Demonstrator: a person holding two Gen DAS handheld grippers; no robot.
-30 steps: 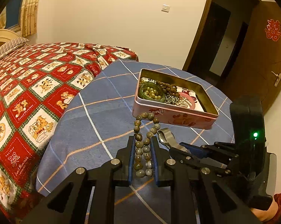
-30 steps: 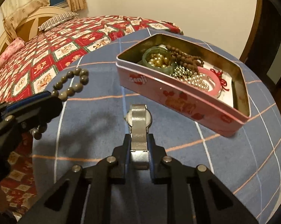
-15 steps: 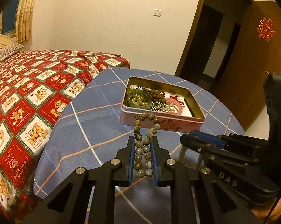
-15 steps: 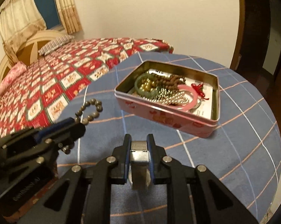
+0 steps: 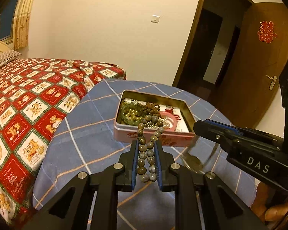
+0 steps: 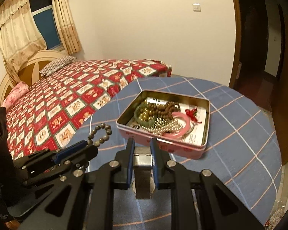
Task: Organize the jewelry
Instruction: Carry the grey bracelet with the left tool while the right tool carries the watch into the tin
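Your left claw (image 5: 146, 160) pinches the bead bracelet (image 5: 148, 145), and your right claw (image 6: 142, 154) pinches the watch (image 6: 143, 169). Both hang above the desk (image 6: 239, 134), with the open tin (image 6: 205, 140) at 12 o'clock.

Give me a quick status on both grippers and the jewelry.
Left gripper shut on bead bracelet. Right gripper shut on metal watch. Both off the table, short of the open pink tin. Nothing between.

A bracelet of mottled grey-brown beads (image 5: 146, 149) is pinched between the left gripper (image 5: 146, 149) fingers, its loop sticking out past the tips. A silver mesh-band watch (image 6: 143, 164) hangs clamped in the right gripper (image 6: 142, 149). Ahead of both sits an open pink tin (image 6: 182, 149) holding beads and bangles.
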